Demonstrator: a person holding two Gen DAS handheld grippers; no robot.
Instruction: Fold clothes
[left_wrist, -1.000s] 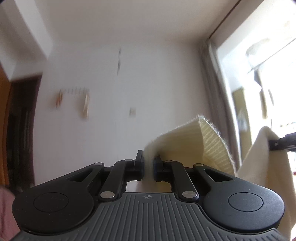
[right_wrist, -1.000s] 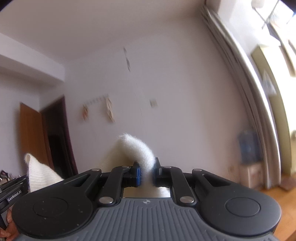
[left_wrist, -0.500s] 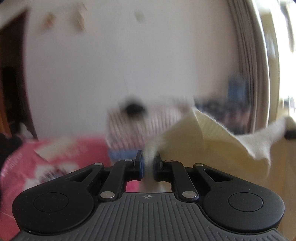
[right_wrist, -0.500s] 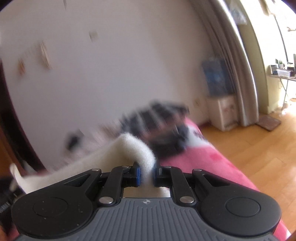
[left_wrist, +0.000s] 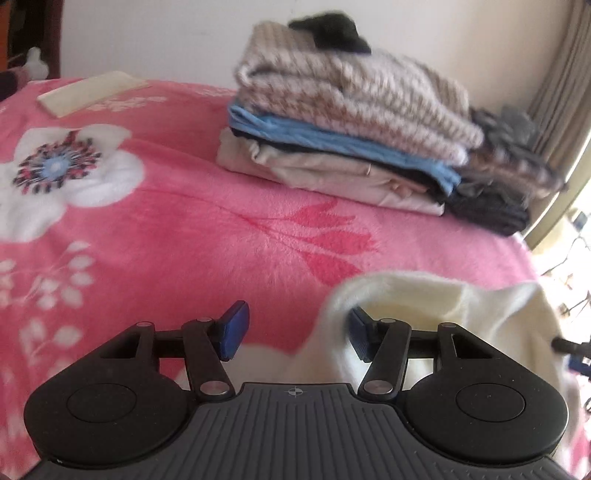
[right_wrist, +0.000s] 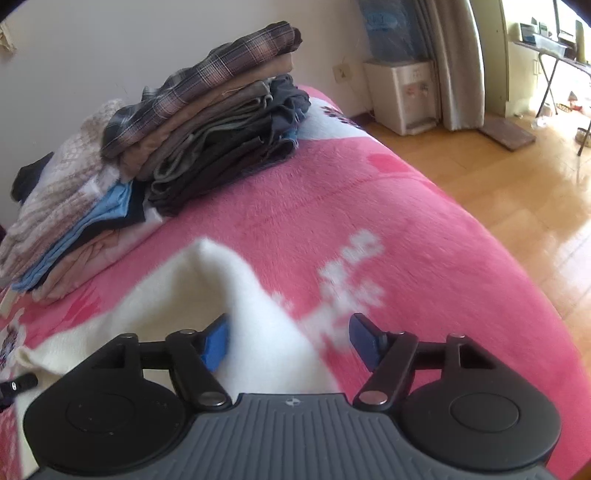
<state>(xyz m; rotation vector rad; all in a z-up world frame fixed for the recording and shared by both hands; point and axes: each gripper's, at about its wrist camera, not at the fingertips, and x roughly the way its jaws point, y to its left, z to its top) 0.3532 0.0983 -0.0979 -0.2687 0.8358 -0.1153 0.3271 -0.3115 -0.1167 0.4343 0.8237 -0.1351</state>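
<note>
A cream knit garment (left_wrist: 424, 306) lies slack on the pink flowered blanket (left_wrist: 207, 229) at the near right of the left wrist view. My left gripper (left_wrist: 295, 332) hangs just over the blanket, its jaws opening. A fold of the knit leans on the right pad (left_wrist: 360, 338), while the left pad is bare. In the right wrist view the same garment (right_wrist: 207, 291) spreads leftward. My right gripper (right_wrist: 290, 341) is also opening. The cloth rests against its left pad (right_wrist: 216, 343) and the right pad is free.
Two stacks of folded clothes stand at the back of the bed: a beige knit and blue stack (left_wrist: 343, 122) and a plaid and dark stack (right_wrist: 218, 122). A flat folded cream piece (left_wrist: 88, 92) lies far left. The bed edge drops to a wooden floor (right_wrist: 517, 192) on the right.
Both grippers swung down from facing the wall to just over the bed. Both were shut on the cream garment and now stand apart, and the garment has dropped onto the blanket.
</note>
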